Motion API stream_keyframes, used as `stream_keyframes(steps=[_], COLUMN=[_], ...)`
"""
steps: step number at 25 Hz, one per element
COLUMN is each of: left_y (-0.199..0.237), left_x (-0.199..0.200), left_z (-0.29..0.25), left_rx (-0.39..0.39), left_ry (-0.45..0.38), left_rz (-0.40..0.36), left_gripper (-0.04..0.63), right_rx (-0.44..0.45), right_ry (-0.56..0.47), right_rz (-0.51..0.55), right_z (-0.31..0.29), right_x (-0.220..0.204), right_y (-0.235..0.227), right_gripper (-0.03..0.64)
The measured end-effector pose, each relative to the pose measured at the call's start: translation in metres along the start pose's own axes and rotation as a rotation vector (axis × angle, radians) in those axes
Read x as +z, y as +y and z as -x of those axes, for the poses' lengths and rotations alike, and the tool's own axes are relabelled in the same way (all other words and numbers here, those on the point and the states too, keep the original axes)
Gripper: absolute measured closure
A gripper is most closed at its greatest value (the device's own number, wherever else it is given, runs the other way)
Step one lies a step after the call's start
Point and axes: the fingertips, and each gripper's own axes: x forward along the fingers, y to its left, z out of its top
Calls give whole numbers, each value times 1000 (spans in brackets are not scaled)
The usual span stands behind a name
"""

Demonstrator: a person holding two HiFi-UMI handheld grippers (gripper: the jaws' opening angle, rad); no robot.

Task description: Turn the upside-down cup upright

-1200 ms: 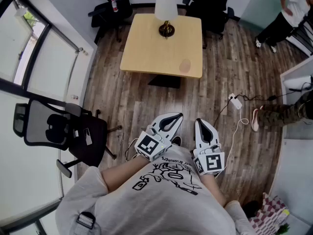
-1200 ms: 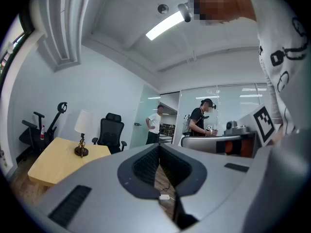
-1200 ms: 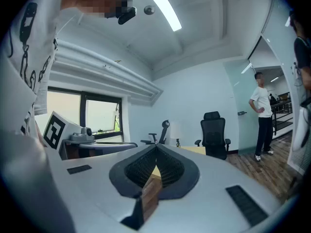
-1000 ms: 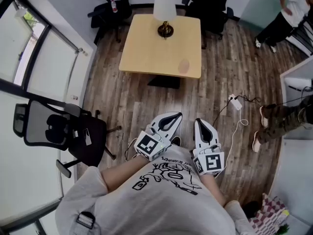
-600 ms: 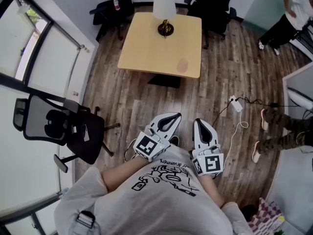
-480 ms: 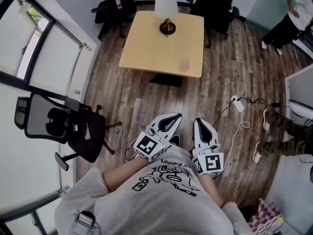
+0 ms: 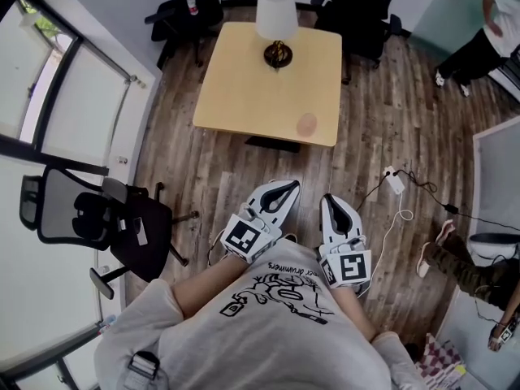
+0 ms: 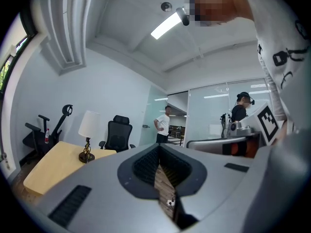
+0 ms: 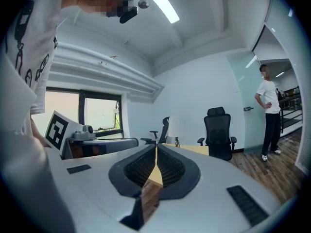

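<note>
Left tongs [image 7: 286,187]: pressed together, nothing between them; you hold them at your chest
Right tongs [image 7: 332,201]: pressed together too, empty; just beside the left
Room ahead: bare plank floor [image 7: 244,165] between tongs and counter; a white cable [image 7: 388,222] trails at your right
Counter [image 7: 244,88]: one; pale smooth wood, rounded corners
Cup [image 7: 307,124]: one; small, pinkish; near the counter's near edge, toward its right corner; well apart from both tongs
Lamp [image 7: 276,15]: one; white shade, far edge
Chairs [image 7: 97,218]: three; black

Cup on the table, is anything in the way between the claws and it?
Nothing visible. Only wood floor lies between the left claw, the right claw and the table. The cup sits near its front edge, the lamp farther back.
</note>
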Motion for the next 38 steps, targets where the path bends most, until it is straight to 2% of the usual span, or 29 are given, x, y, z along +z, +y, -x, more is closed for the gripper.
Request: stream_keyframes(steps=[4,9,15,18,28,33,38], left_y=[48,96,132,140,158,162,171], left_x=[14,25,22,20,-21,-56,-93], left_z=[-33,-66,-94,-109,-148,-158,-166], left_rx=[-22,-72,-114,-121,-122,-143,-155], left_ry=[-10,-2,11,16,54,66,120], left_rz=[15,-1,20,24,25,36,37], left_gripper=[586,586,586,586,586,586,586], right_rx=[-11,-31,-66,-56,40,55,53], right_ry=[-7,-11,-5,6,40,76,74], right_rz=[26,37,43,46,54,35,10], right_z=[-55,-115,-154,-164,-190,-199,-216], right_x=[18,33,30,25,-21,-61,-87], right_y=[-21,-40,-65,-81,-125,-133,-141], right_gripper=[591,592,592,592,589,589,586])
